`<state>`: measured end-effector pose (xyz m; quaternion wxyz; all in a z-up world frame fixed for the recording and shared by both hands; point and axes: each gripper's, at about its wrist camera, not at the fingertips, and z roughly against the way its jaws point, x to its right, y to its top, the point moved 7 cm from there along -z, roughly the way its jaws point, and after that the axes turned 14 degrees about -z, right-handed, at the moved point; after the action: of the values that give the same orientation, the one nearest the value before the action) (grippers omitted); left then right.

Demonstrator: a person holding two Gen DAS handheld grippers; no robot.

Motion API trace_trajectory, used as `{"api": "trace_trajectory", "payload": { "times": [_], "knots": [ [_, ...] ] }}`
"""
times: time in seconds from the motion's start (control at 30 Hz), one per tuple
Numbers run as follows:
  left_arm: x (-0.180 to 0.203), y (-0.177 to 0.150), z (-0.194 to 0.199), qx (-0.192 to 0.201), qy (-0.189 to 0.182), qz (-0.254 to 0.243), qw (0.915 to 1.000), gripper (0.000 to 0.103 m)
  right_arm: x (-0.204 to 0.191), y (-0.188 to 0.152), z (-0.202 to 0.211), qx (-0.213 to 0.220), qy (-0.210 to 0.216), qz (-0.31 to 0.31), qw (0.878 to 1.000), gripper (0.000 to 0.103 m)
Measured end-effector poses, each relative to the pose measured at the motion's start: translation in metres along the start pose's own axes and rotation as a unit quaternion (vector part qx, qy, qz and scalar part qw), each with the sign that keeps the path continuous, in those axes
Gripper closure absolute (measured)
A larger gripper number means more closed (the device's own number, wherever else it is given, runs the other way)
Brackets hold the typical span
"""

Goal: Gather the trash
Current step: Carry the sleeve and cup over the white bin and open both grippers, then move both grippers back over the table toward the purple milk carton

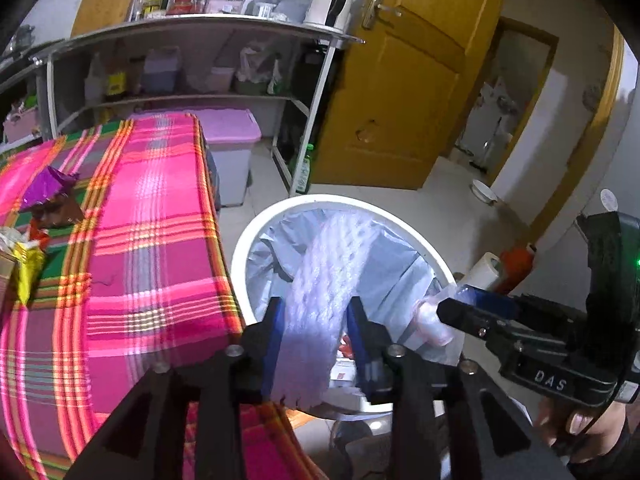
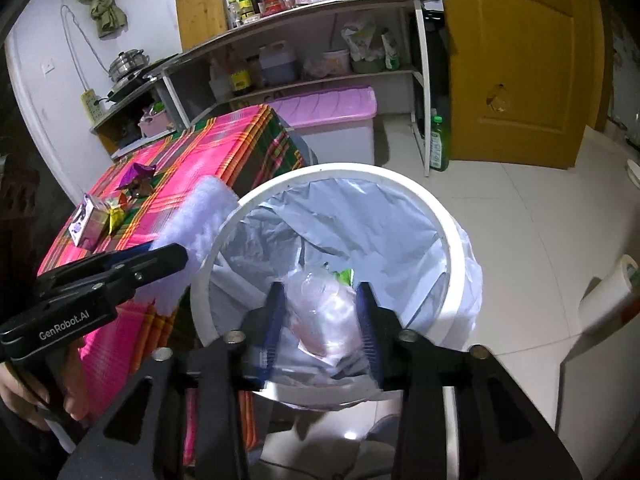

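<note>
The left gripper [image 1: 316,320] is over the white trash bin [image 1: 240,248]. A white foam net [image 1: 320,280] sits between its blue pads [image 1: 273,340]. The jaws are about half open, and the blur hides whether the pads press on the net. The right gripper [image 2: 325,316] is over the bin too — a crumpled clear plastic bag [image 2: 324,312] lies between its blue pads [image 2: 367,320]. Those jaws are about half open as well, and whether they squeeze the bag cannot be told. A hand [image 1: 584,432] holds the right gripper's handle.

The bin has a grey liner [image 2: 360,220] inside. Just beside it is a table with a pink plaid cloth [image 1: 160,220]. More trash lies on the cloth — a purple wrapper [image 1: 48,184], a yellow wrapper [image 1: 28,268] and a small box [image 2: 86,226].

Farther back stand a pink-lidded tub [image 2: 332,106], shelves [image 2: 320,76] with bottles, and a yellow door [image 2: 516,60].
</note>
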<state>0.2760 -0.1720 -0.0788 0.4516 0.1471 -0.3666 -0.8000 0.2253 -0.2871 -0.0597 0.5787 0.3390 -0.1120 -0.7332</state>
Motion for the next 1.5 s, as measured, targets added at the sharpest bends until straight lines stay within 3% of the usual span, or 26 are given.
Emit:
{"api": "trace_trajectory", "payload": {
  "times": [0.13, 0.47, 0.83, 1.5],
  "knots": [
    [-0.003, 0.0, -0.002, 0.004, -0.007, 0.01, 0.9999, 0.057, 0.0, 0.001, -0.001, 0.0, -0.003, -0.004, 1.0, 0.049],
    [-0.007, 0.001, 0.027, 0.035, 0.002, 0.013, 0.9993, 0.057, -0.017, 0.004, 0.026, 0.025, 0.015, 0.013, 0.999, 0.049],
    [-0.02, -0.016, 0.086, 0.064, 0.053, 0.013, 0.9965, 0.057, -0.063, -0.008, 0.05, 0.042, 0.054, 0.047, 0.997, 0.049],
    [-0.074, -0.063, 0.146, 0.06, 0.123, 0.047, 0.9894, 0.057, -0.139, -0.035, 0.033, 0.006, 0.102, 0.114, 0.988, 0.05]
  ]
}}
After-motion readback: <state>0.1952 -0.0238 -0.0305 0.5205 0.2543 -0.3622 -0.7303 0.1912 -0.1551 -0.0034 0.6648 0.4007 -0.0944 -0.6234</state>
